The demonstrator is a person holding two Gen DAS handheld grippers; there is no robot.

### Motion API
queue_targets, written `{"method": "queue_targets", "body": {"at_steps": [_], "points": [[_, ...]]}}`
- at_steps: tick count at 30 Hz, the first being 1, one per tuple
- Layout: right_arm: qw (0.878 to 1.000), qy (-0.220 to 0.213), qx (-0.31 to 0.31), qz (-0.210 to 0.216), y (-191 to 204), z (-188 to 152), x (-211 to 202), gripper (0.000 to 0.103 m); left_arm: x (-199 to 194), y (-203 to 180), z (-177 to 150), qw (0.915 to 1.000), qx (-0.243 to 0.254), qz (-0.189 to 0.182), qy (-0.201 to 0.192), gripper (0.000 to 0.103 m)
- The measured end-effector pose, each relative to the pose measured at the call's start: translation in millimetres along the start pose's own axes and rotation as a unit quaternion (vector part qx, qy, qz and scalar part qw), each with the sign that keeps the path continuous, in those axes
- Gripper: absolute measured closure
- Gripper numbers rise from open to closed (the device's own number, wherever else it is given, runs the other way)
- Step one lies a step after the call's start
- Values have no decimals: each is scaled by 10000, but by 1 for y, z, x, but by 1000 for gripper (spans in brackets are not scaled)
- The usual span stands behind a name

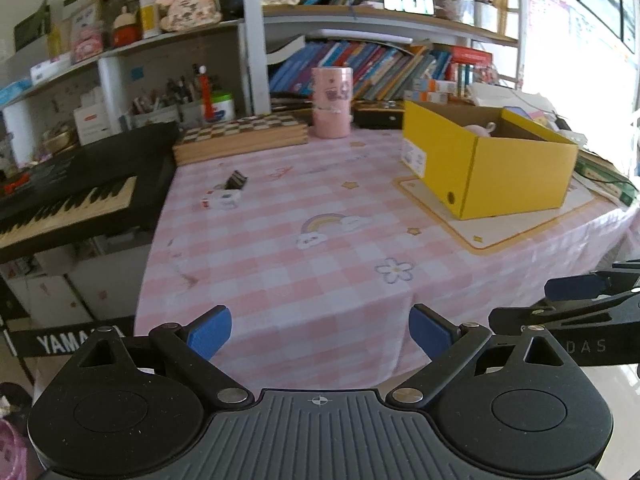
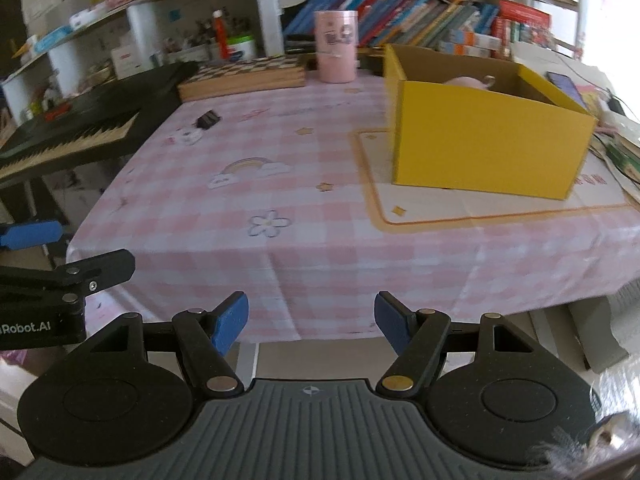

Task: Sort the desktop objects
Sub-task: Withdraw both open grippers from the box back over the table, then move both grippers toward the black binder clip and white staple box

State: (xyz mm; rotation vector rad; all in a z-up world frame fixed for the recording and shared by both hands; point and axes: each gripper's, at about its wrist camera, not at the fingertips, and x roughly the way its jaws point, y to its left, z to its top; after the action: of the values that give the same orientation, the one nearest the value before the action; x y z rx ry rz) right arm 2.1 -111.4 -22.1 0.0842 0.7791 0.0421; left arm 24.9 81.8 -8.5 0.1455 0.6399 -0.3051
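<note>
A yellow cardboard box (image 1: 516,176) (image 2: 488,144) stands open on a cream mat at the table's right, with a pale pink object (image 1: 480,129) (image 2: 466,81) inside. On the pink checked tablecloth (image 1: 320,264) at the far left lie a black binder clip (image 1: 236,180) (image 2: 209,119) and a small white item (image 1: 224,200) (image 2: 188,136). My left gripper (image 1: 320,334) hovers open before the table's near edge, nothing between its blue pads. My right gripper (image 2: 311,322) is open and empty too, below the front edge. Each gripper shows at the side of the other's view.
A pink cylindrical holder (image 1: 332,102) (image 2: 335,46) and a wooden chessboard box (image 1: 244,136) stand at the table's back. A black keyboard (image 1: 72,196) (image 2: 76,132) adjoins the table's left side. Shelves of books (image 1: 380,64) rise behind.
</note>
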Motion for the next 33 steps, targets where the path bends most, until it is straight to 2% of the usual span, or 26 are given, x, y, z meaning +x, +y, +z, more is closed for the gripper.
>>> {"method": "queue_targets", "body": {"at_steps": [10, 33], "points": [[9995, -34, -279, 161, 24, 14, 13, 34, -1, 25, 2, 9995, -171, 245, -94, 6], [9971, -60, -658, 389, 49, 43, 37, 34, 13, 52, 12, 9988, -364, 249, -197, 6]]}}
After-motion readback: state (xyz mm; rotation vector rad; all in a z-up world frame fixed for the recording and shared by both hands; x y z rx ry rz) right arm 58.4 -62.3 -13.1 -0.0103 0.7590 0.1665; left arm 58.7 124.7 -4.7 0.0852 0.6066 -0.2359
